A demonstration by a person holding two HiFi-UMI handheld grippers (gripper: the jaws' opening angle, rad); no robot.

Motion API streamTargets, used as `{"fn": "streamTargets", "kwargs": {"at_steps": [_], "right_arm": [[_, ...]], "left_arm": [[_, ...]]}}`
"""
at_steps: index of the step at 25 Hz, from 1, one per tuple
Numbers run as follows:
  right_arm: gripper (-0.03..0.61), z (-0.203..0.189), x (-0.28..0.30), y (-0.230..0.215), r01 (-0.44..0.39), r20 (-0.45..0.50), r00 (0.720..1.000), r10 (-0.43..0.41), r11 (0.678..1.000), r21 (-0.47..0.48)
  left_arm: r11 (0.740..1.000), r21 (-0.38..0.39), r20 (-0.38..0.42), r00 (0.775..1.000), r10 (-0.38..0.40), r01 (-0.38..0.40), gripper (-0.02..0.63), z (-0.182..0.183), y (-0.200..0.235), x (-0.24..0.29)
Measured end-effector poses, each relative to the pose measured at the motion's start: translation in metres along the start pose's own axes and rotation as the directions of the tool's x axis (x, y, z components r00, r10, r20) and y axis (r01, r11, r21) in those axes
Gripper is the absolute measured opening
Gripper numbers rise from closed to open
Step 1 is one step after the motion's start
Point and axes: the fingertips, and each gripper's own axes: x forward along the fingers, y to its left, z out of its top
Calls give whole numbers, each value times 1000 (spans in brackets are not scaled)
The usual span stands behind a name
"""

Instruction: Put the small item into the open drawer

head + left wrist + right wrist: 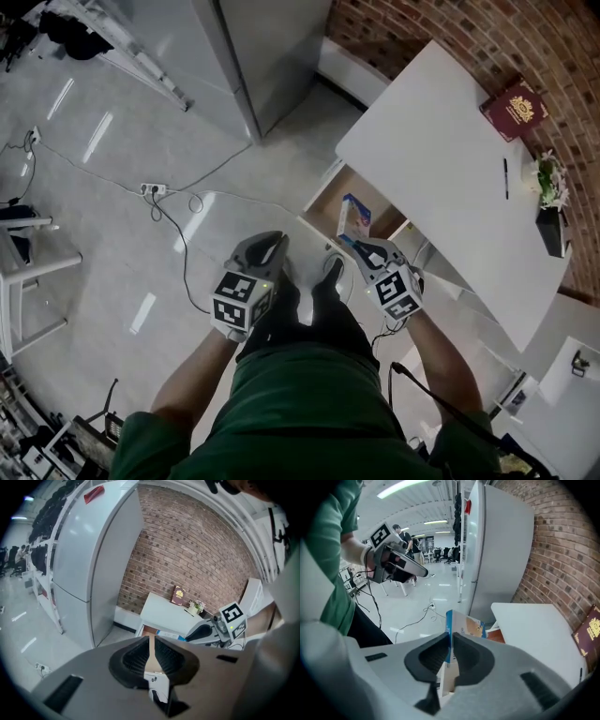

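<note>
A glossy grey floor (112, 244) runs up to a brick wall (441, 28), where a white desk (441, 159) stands beside a tall grey cabinet (272, 56). Below the desk's near left edge the open drawer (330, 202) shows only a strip of brown inside. The rest is covered by the desk top and by the small box (354, 217), so it cannot be told whether anything lies in the drawer. The right gripper (450, 653) has its jaws closed on the lower edge of that box and holds it upright just above the drawer. The box has a blue edge and a white face with a tan picture, and its print is too small to read. The left gripper (151, 648) holds nothing, and its jaws stand a narrow slit apart, with the drawer's brown showing through the gap. At the desk's far corner by the wall lies a maroon booklet (514, 108) with a gold crest whose lettering cannot be made out. Along the desk's right edge are a dark pen (505, 178) and a small plant in a black pot (553, 220). The person's legs hide the floor between the grippers.
</note>
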Motion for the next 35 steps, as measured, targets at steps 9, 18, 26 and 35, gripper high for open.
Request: {"fn": "streamTargets", "kwargs": {"at_steps": [9, 18, 26, 35], "right_arm": [[35, -48, 67, 1, -118, -67, 990, 123, 991, 70], [37, -85, 131, -1, -179, -162, 968, 191, 980, 86], [37, -103, 180, -1, -227, -191, 950, 246, 967, 114], [40, -134, 227, -5, -249, -224, 929, 294, 946, 207]], "left_arm": [[997, -10, -53, 996, 79, -79, 28, -17, 12, 19], [994, -54, -107, 990, 89, -95, 28, -47, 15, 32], [994, -52, -120, 989, 85, -92, 28, -67, 20, 53], [991, -84, -143, 985, 93, -105, 28, -92, 31, 65]]}}
